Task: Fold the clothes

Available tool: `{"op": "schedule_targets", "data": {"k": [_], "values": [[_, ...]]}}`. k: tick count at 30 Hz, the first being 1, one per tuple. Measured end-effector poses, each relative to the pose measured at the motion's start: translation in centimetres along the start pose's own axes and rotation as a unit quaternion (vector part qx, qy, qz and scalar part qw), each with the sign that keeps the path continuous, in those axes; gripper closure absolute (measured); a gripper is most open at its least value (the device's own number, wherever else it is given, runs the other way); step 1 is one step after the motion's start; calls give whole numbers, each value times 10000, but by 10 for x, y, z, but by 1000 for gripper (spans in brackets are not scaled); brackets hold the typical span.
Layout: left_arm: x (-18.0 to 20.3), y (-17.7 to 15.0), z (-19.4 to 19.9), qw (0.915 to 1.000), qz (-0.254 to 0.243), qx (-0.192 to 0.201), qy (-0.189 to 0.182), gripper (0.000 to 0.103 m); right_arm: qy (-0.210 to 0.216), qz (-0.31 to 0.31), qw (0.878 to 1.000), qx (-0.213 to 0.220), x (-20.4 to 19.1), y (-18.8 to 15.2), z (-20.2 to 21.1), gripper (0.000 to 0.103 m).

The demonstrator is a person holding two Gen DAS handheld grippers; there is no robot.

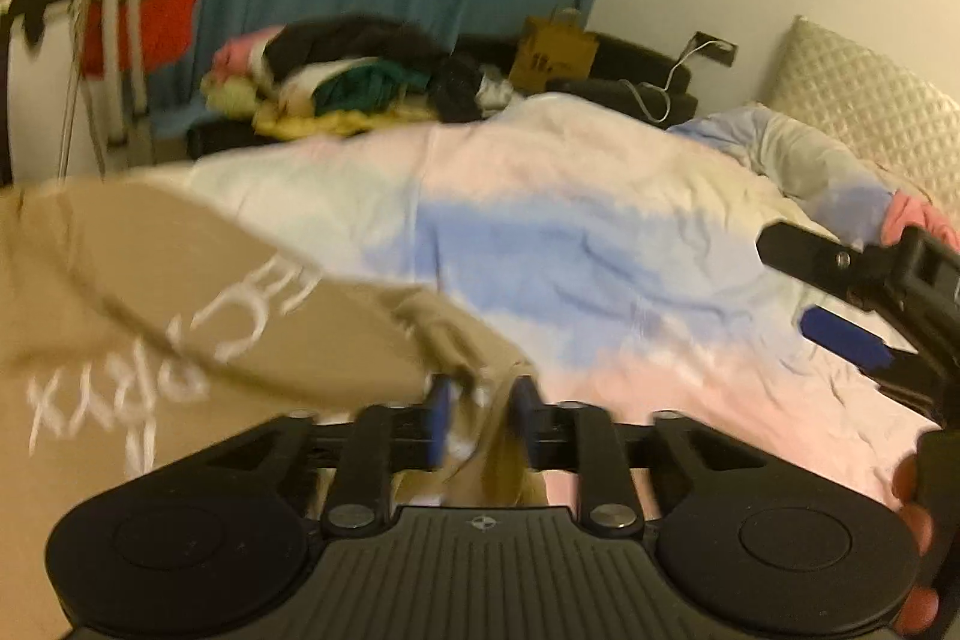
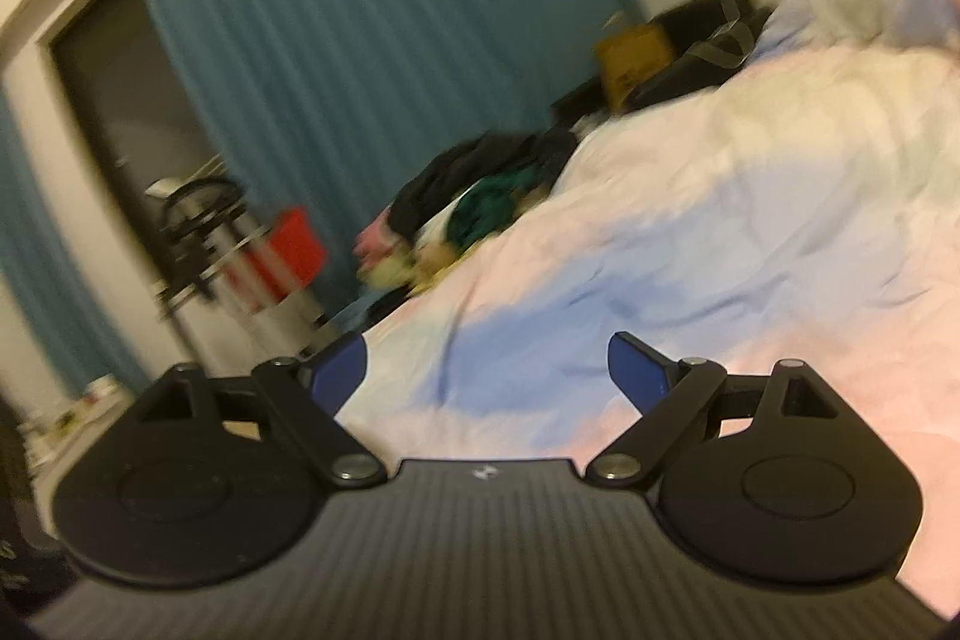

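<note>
Left wrist view: the left gripper (image 1: pixel 478 415) pinches a bunch of the tan garment (image 1: pixel 150 316), which hangs off toward 9 o'clock over the pastel bed cover (image 1: pixel 540 232).
Right wrist view: the right gripper (image 2: pixel 486 370) is spread wide, holding nothing. Judged: grab a second edge before laying it flat

The right gripper (image 2: pixel 486 370) has its jaws wide apart and holds nothing. Under it lies a bed (image 2: pixel 690 244) with a pastel cover. A pile of clothes (image 2: pixel 474 208) sits beside a teal curtain (image 2: pixel 360 40).
</note>
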State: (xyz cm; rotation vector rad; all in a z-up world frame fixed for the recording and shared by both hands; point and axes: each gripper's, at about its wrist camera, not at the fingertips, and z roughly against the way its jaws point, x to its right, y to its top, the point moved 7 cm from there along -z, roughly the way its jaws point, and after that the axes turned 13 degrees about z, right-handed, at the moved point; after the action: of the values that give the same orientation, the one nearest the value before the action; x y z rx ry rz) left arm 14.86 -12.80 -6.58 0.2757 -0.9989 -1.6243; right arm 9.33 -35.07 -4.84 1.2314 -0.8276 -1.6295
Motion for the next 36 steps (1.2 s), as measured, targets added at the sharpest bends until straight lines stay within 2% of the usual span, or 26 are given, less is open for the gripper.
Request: {"op": "schedule_targets", "data": {"k": [1, 2, 4, 6, 10, 11, 12, 13, 14, 15, 17, 19, 21, 22, 23, 25, 26, 28, 29, 30, 34, 36], "values": [[-8, -1, 10, 9999, 65, 35, 72, 43, 189, 38, 9997, -154, -3, 0, -2, 14], [-19, -2, 21, 9997, 138, 90, 192, 36, 362, 112, 9987, -328, -5, -1, -3, 14], [-41, -3, 45, 9985, 286, 200, 430, 37, 480, 567, 9937, -844, -15, -6, -10, 14], [-55, -10, 73, 9985, 156, 283, 450, 38, 640, 742, 9888, -1127, -22, -13, -16, 15], [-77, -43, 97, 9972, -255, -78, 705, 39, 905, 741, 9792, -1661, -34, -41, -23, 15], [-81, -50, 97, 9966, -257, -180, 767, 40, 917, 931, 9743, -1836, -40, -51, -26, 15], [-84, -55, 95, 9959, -234, -284, 827, 40, 914, 1122, 9688, -2011, -46, -61, -28, 25], [-88, -59, 92, 9953, -171, -339, 887, 40, 859, 1317, 9631, -2184, -50, -71, -31, 30], [-92, -60, 89, 9945, -98, -394, 966, 40, 826, 1451, 9572, -2364, -54, -82, -34, 31], [-95, -60, 85, 9935, -63, -456, 1045, 40, 896, 1310, 9534, -2566, -54, -93, -38, 32], [-99, -64, 80, 9922, -46, -491, 1142, 40, 1192, 538, 9512, -2795, -52, -107, -45, 33], [-105, -68, 79, 9910, -44, -480, 1252, 40, 1339, -174, 9504, -2801, -49, -112, -54, 33], [-110, -68, 81, 9896, -26, -430, 1373, 41, 1394, -546, 9518, -2677, -48, -112, -65, 33], [-112, -66, 83, 9892, 23, -398, 1407, 46, 1429, -705, 9515, -2631, -48, -113, -70, 37], [-116, -63, 86, 9894, 114, -340, 1408, 58, 1451, -812, 9508, -2612, -48, -114, -74, 41], [-124, -56, 91, 9895, 353, -231, 1385, 77, 1387, -847, 9528, -2564, -47, -113, -78, 69], [-128, -52, 92, 9892, 459, -191, 1379, 85, 1412, -919, 9528, -2527, -47, -111, -78, 74], [-135, -44, 94, 9883, 659, -104, 1373, 95, 1474, -1064, 9523, -2450, -47, -108, -77, 82], [-138, -38, 94, 9874, 654, -24, 1439, 96, 1565, -1139, 9512, -2403, -50, -105, -73, 84], [-140, -33, 93, 9866, 622, 51, 1507, 97, 1656, -1214, 9499, -2356, -53, -102, -69, 91], [-150, -4, 82, 9838, 548, 243, 1687, 101, 2075, -1434, 9464, -2019, -68, -87, -51, 92], [-153, 10, 73, 9827, 309, 343, 1794, 101, 2232, -1467, 9446, -1908, -74, -82, -51, 92]]}}
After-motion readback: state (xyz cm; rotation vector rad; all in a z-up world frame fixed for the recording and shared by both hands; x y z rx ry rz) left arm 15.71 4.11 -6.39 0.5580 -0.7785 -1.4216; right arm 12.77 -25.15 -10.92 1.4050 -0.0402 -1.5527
